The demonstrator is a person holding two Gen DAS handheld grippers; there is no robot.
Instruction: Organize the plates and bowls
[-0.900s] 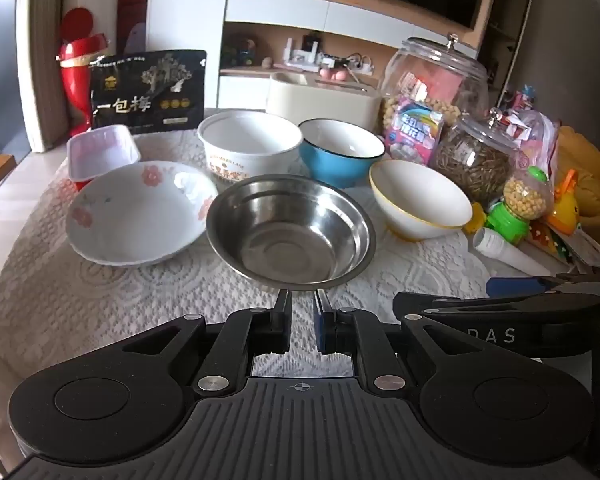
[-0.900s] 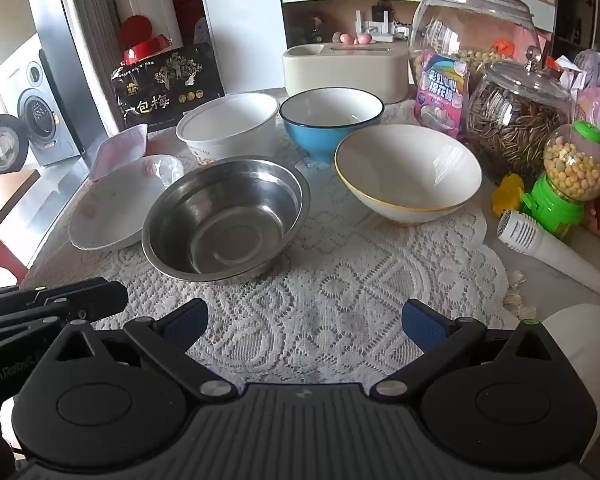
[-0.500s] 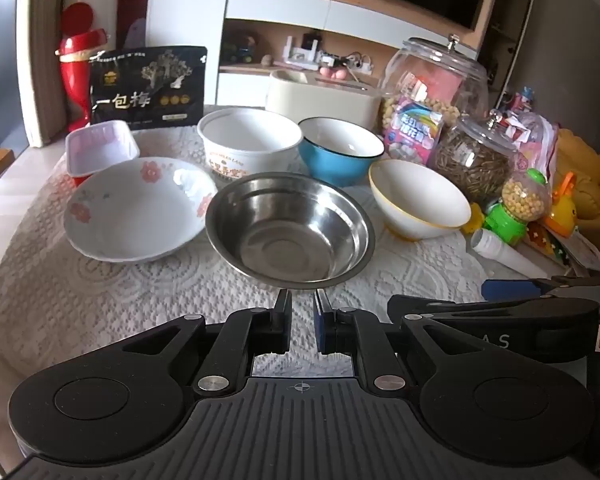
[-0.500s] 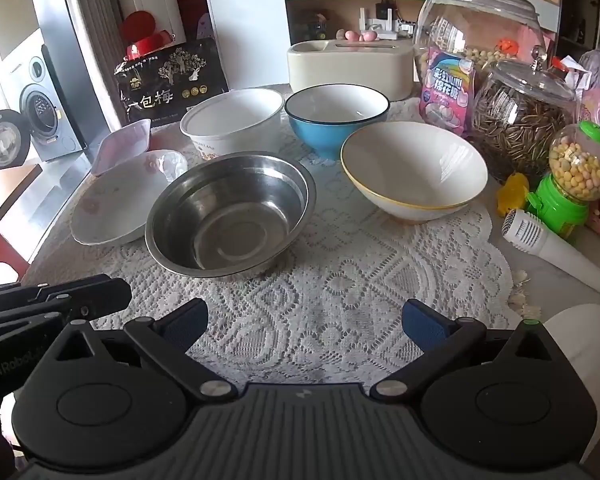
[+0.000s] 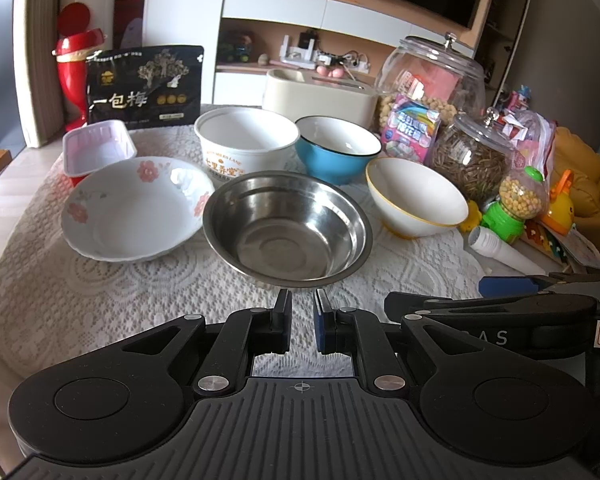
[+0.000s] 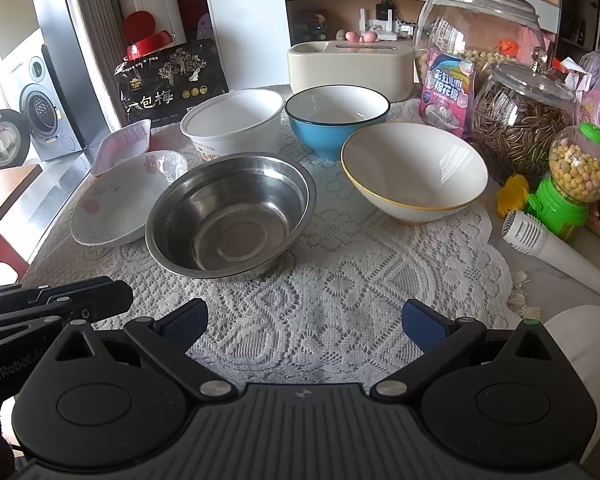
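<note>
Nothing stacked yet, by the look of it: every dish sits separate on the lace cloth (image 6: 340,288) over the tabletop.

Left gripper (image 5: 302,312): jaws closed to a narrow slit, nothing between them, hovering just short of the steel bowl (image 5: 287,226). Right gripper (image 6: 304,320): jaws spread wide, empty, over bare lace in front of the bowls.

Dishes, left to right in the left wrist view:
- pink-white plastic tray (image 5: 98,150), far left, behind the plate
- floral plate (image 5: 138,208), shallow, its rim close beside the steel bowl's
- steel bowl, centre front, nearest both grippers
- white paper tub (image 5: 246,140), behind it
- blue bowl (image 5: 338,152), just beside the tub
- gold-rimmed white bowl (image 5: 416,198), right

All upright and empty. Whole job left: nesting or grouping five bowls, a plate, a tray.

Surroundings: black snack bag (image 5: 144,86) and cream box (image 5: 320,94) at the back; two glass jars (image 6: 516,120), pink packet (image 6: 448,88), green candy dispenser (image 6: 572,184) and white toy microphone (image 6: 556,252) crowd the right edge. The gold-rimmed bowl sits near the jars, so likely little room to swing on that side. Front of the cloth is free.
</note>
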